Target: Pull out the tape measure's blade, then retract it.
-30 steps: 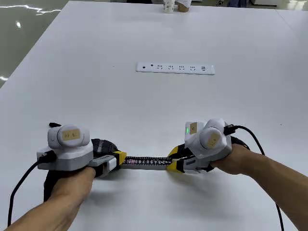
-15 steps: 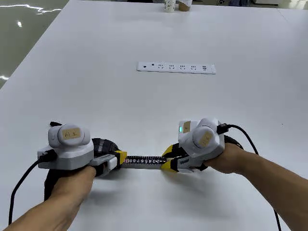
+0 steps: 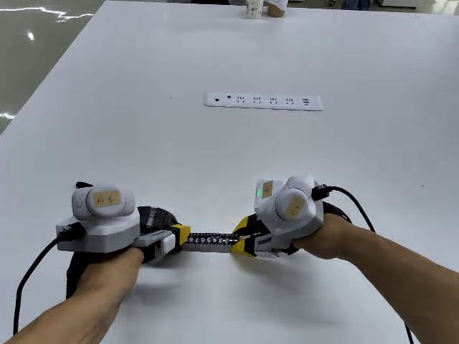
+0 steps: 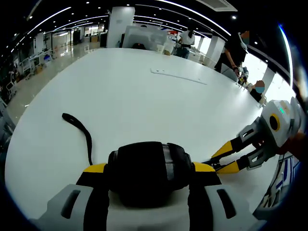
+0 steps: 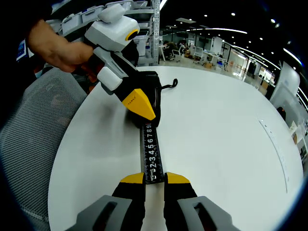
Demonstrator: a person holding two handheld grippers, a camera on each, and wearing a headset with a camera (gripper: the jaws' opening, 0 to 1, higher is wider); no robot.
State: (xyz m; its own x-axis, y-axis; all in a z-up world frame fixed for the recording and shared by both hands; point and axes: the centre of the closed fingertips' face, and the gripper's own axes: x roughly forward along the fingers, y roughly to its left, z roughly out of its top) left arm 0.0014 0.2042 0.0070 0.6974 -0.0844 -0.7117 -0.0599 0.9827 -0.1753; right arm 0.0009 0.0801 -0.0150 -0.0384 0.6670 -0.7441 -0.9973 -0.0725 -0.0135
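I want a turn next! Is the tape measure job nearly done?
Nearly. The blade was already pulled out. The right gripper, shut on its tip, has moved closer to the tape measure in the left gripper, so the blade is sliding back in. A short stretch is still out.

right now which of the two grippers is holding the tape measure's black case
The left gripper: its yellow-tipped fingers clamp the round black tape measure case, while the right gripper pinches the end of the black numbered blade.
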